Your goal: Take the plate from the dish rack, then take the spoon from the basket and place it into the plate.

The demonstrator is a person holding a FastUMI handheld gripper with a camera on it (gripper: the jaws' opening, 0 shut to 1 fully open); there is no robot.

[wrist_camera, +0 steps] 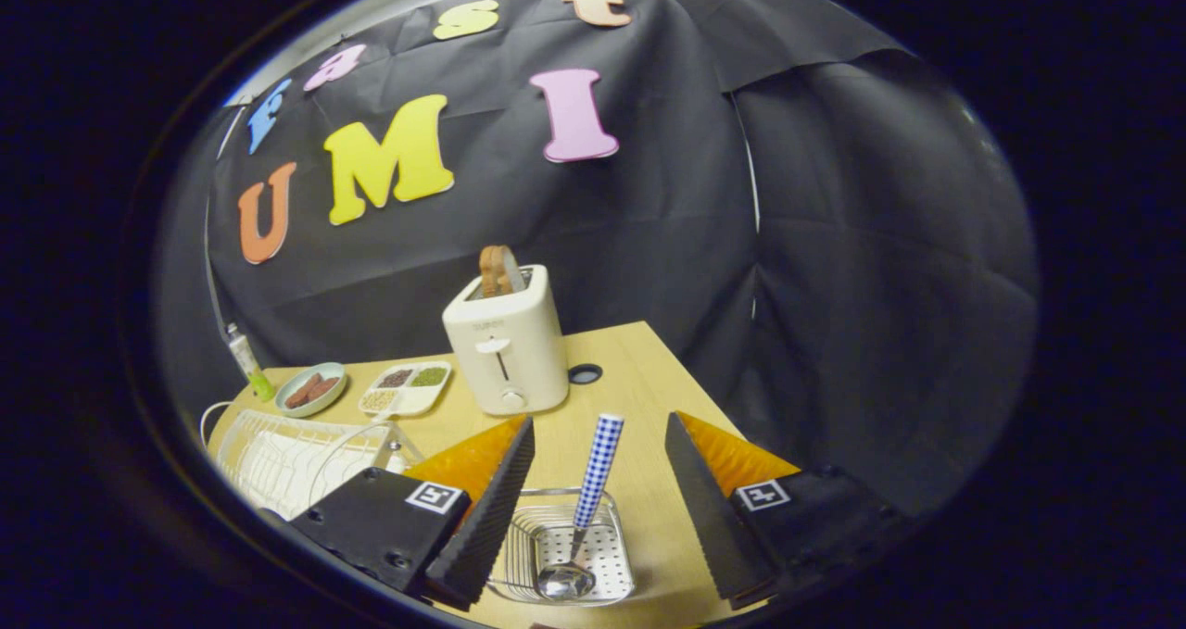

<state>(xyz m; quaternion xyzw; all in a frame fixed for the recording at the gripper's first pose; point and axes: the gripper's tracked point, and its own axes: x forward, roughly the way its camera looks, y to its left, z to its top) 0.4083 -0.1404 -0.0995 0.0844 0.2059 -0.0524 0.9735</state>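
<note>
A spoon [596,470] with a blue-and-white checked handle stands tilted in a small wire basket [519,547], its metal bowl resting on the basket's perforated floor. My gripper [599,422] is open. Its two black fingers stand either side of the basket, and the spoon's handle rises in the gap between them, touching neither. The white wire dish rack [278,458] lies to the left, beyond my left finger [491,504], which hides part of it. I cannot tell whether a plate stands in the rack.
A cream toaster [508,342] with toast sticking out of its slot stands just beyond the fingertips on the wooden table [639,379]. Left of it are a divided tray [405,388] of grains and a small dish [310,390] of brown pieces. The table's right edge runs close to my right finger.
</note>
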